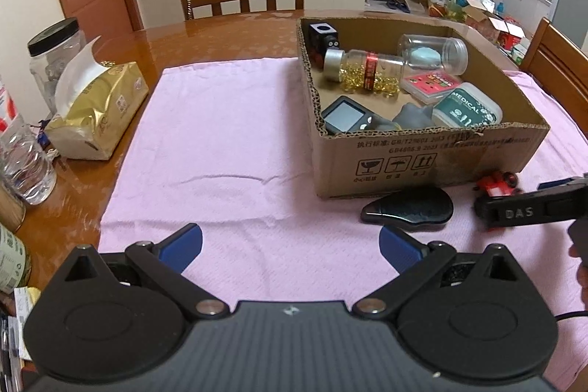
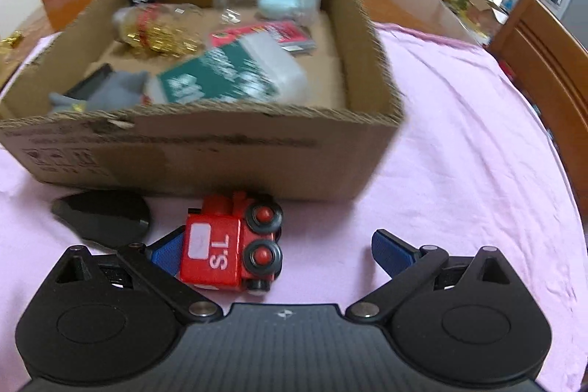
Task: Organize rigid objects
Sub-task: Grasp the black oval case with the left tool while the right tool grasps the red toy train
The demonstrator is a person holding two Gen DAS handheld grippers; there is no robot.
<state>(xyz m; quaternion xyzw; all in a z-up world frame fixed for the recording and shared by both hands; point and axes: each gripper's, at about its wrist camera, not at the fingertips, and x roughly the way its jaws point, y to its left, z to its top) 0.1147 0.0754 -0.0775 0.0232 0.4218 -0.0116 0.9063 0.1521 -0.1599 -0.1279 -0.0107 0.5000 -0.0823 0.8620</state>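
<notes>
Hovering over the pink cloth (image 1: 228, 135) at lower centre, left gripper (image 1: 290, 247) spread wide, nothing between the fingers. Right gripper (image 2: 283, 254) also spread, red toy train (image 2: 229, 245) lying on its side at lower centre against the left blue pad, apart from the right one. Cardboard box (image 2: 205, 153) across upper frame, black flat piece (image 2: 103, 217) just left of the train.
</notes>
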